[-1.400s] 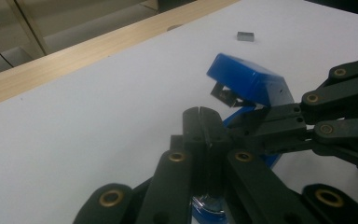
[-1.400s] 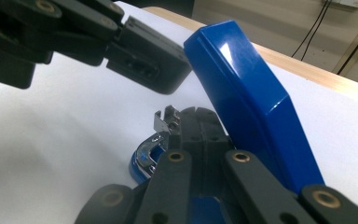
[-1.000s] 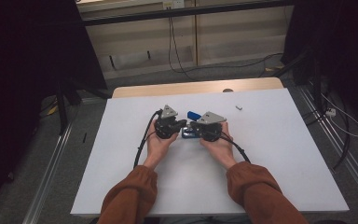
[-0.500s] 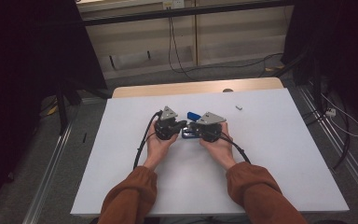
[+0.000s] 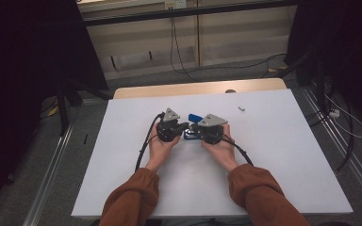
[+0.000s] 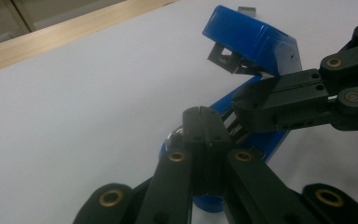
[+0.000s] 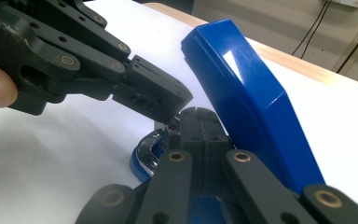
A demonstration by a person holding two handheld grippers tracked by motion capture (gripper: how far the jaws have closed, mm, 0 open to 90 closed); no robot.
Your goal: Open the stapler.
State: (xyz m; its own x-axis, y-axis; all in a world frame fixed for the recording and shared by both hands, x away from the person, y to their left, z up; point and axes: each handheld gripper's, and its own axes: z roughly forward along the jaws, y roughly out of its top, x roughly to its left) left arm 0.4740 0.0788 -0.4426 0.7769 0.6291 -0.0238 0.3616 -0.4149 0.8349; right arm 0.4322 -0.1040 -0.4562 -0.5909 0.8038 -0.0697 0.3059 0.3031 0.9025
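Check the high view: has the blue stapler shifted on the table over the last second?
No. The blue stapler sits at the same spot between the left gripper and right gripper, equally far from the table's wooden edge.

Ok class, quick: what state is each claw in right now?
Left claw: closed, tips at the blue stapler, no clear grip.
Right claw: closed, tips at the stapler's base.

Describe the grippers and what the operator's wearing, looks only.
Both the left gripper and the right gripper are matte black linkage jaws with brass-coloured pivot pins. Each carries a grey three-cornered plate on top and trails a black cable. The person wears rust-orange long sleeves gathered at the cuffs; hands are ungloved.
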